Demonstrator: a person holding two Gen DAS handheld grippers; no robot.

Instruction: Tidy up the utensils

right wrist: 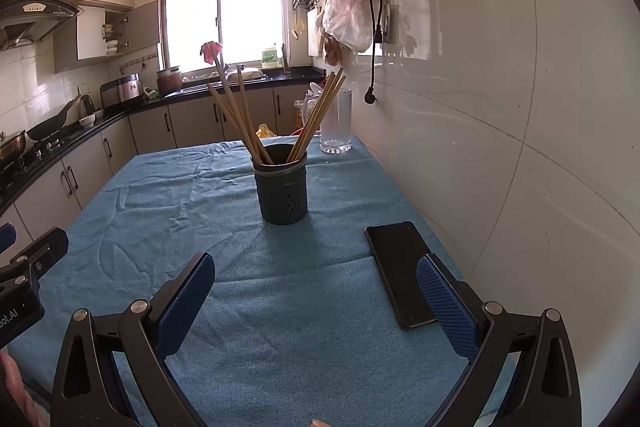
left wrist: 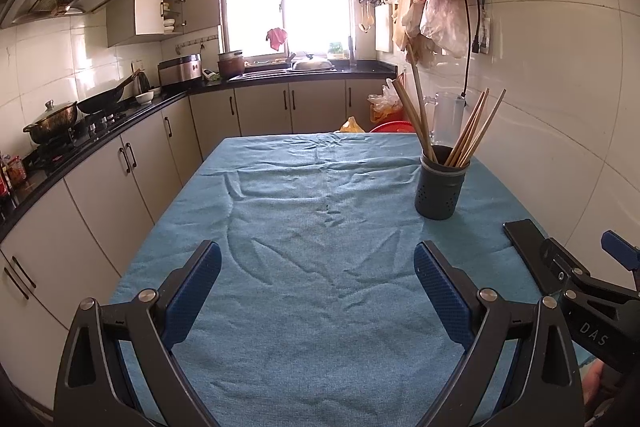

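**A:** so how far along is this? Near end: left gripper [left wrist: 318, 291] and right gripper [right wrist: 316, 297] both spread wide, fingers [right wrist: 186, 301] holding nothing, hovering over the blue cloth [left wrist: 304, 235] on the bench.

**B:** looks basically done imo. A phone [right wrist: 400, 271] lies beside the right one, no loose utensils anywhere. Farther back, every chopstick [right wrist: 240, 119] I can see already stands in the dark holder [right wrist: 282, 187], glass pitcher [right wrist: 336, 125] behind.

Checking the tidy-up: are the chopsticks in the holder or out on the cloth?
In. The chopsticks stand leaning inside the upright dark holder; none lie on the blue cloth.
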